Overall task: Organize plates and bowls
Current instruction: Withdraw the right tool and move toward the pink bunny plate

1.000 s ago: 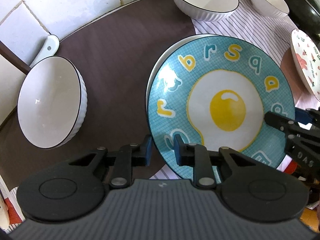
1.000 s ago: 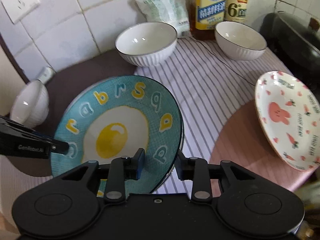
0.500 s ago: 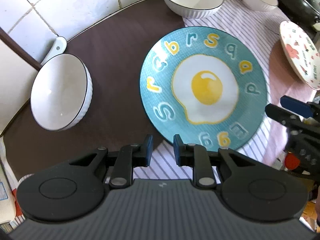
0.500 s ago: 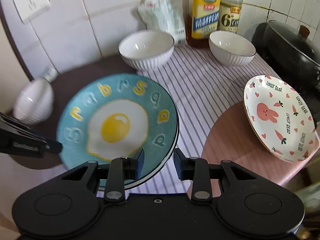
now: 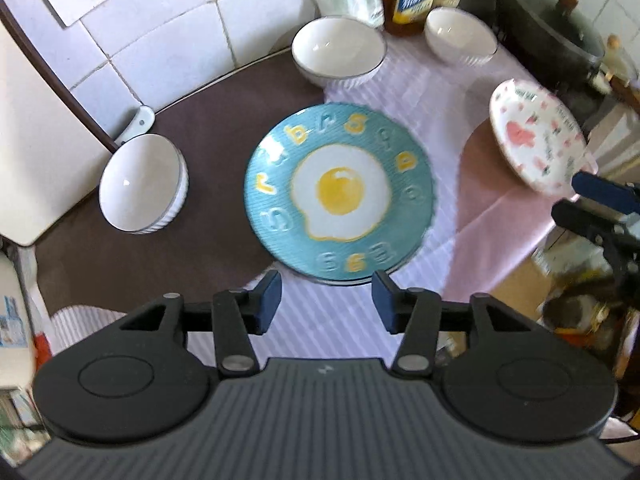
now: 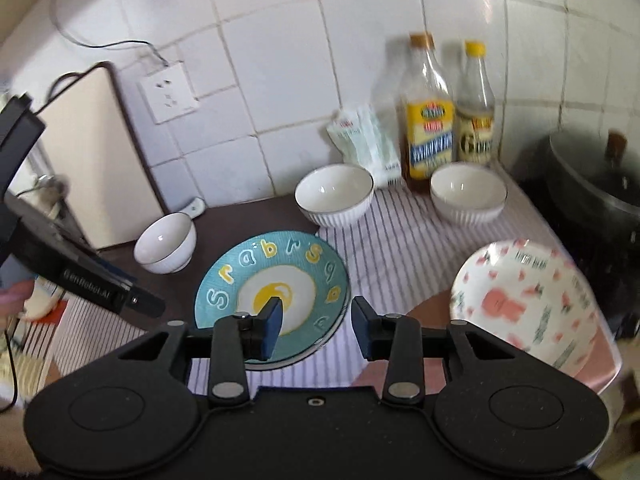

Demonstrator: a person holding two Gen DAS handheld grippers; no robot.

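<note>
The left tool (image 5: 326,300) is seen with its jaws spread and nothing between them; they have just been opening, and the rim of the egg plate (image 5: 340,192), pinched a second ago, has been let go. The right tool (image 6: 316,326) is likewise parted and empty, its jaws having just widened off the same plate's edge. Compared with a second ago, both tools have been drawn up and back, so much more of the bench (image 5: 140,264) is now taken in.

The egg plate is left lying flat, partly on the dark mat and partly on the striped cloth (image 6: 400,248), with the white rim of another plate just showing beneath its near edge. This placement is judged complete.

Further out, a handled bowl (image 5: 140,184) sits to the left, two white bowls (image 5: 338,52) stand near the wall, and a rabbit plate (image 5: 536,140) lies well apart on the right. These are judged still to be gathered.
</note>
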